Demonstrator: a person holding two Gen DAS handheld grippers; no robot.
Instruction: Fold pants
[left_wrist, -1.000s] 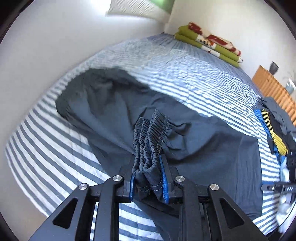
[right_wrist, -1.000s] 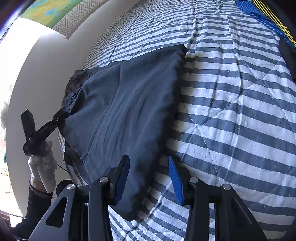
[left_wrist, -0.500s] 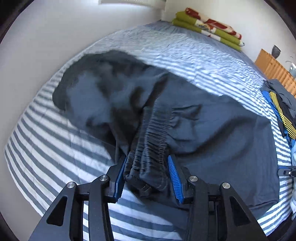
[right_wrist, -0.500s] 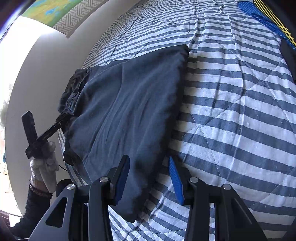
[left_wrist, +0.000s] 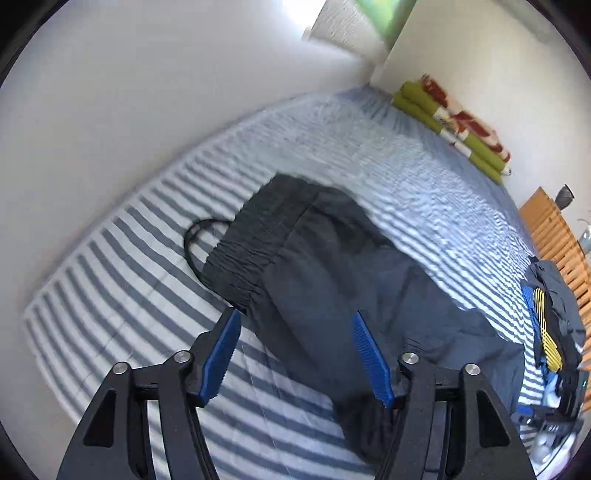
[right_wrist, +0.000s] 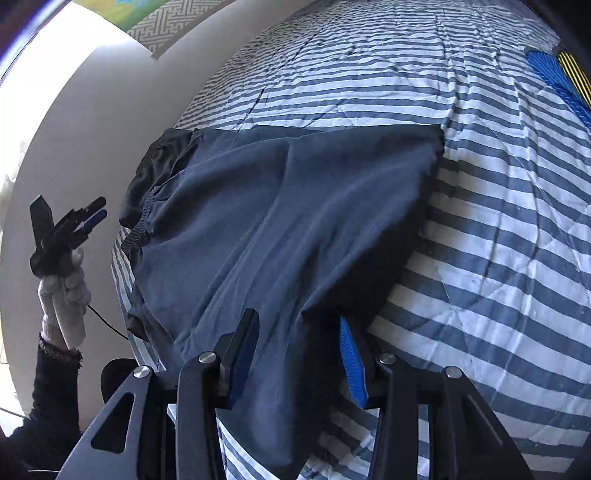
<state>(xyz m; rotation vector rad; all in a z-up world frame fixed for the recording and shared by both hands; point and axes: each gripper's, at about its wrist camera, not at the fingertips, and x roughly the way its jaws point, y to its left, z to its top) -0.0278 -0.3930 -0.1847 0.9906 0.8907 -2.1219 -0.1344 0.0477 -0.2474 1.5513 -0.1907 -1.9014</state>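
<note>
- Two claws work over a bed covered with a blue-and-white striped quilt, on which a pair of dark grey-blue pants lies spread.
- The pants sit toward the bed's left edge, by the white wall; the gathered elastic waistband lies flat on the quilt with a black drawstring looping out beside it.
- The left claw has just been spreading its jaws, which now stand wide apart with nothing gripped; its blue pads hang above the cloth, clear of the waistband.
- From the right wrist view, that left claw shows off the bed's left edge, held up by a gloved hand with a dark sleeve below it.
- The right claw stands partly open at the near edge of the bed; a fold of the pants' leg lies between its blue pads, though whether the pads press on the cloth cannot be told.
- The pants' far hem lies straight across the stripes.
- Folded green-and-red bedding rests at the bed's far corner, and a heap of dark, blue and yellow clothes lies at its right edge.
</note>
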